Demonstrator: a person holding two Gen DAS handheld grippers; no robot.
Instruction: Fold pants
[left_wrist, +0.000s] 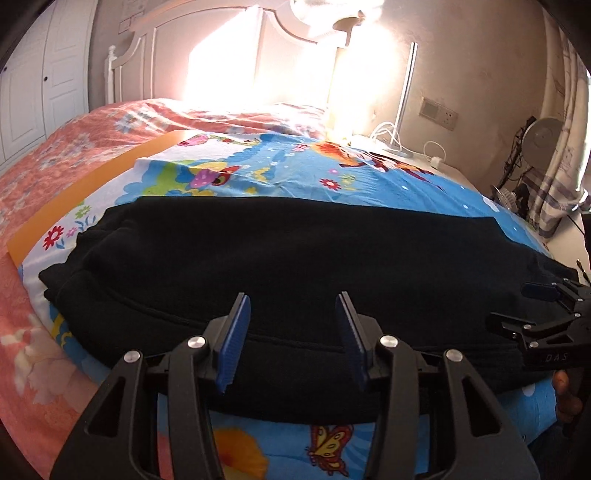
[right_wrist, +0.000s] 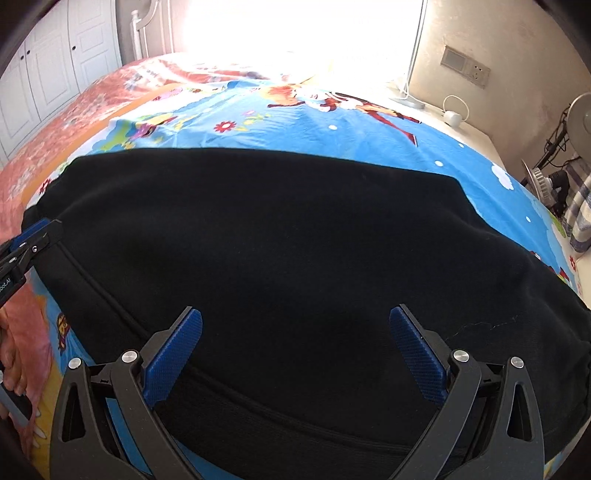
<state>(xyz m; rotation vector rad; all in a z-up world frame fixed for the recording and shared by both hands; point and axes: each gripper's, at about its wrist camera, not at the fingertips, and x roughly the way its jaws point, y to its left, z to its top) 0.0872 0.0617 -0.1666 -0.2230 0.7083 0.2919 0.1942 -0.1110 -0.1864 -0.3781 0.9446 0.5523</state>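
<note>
The soft black fleece pants lie flat across the bright blue cartoon sheet on the bed, right in front of me. My left claw and right claw both gape over the near edge, holding nothing. I think I should pinch that edge at two spots and lift evenly, in this sunny bedroom with white wardrobe doors.

We see a cartoon sheet in bright blue spread across the bed, its orange border running along the left edge. Beneath it lies a pink floral bedspread reaching to the white headboard at the far end. White wardrobe doors stand past the left side. By the far right corner we find a white charger with its cable, a wall socket, a fan and a checked curtain.
</note>
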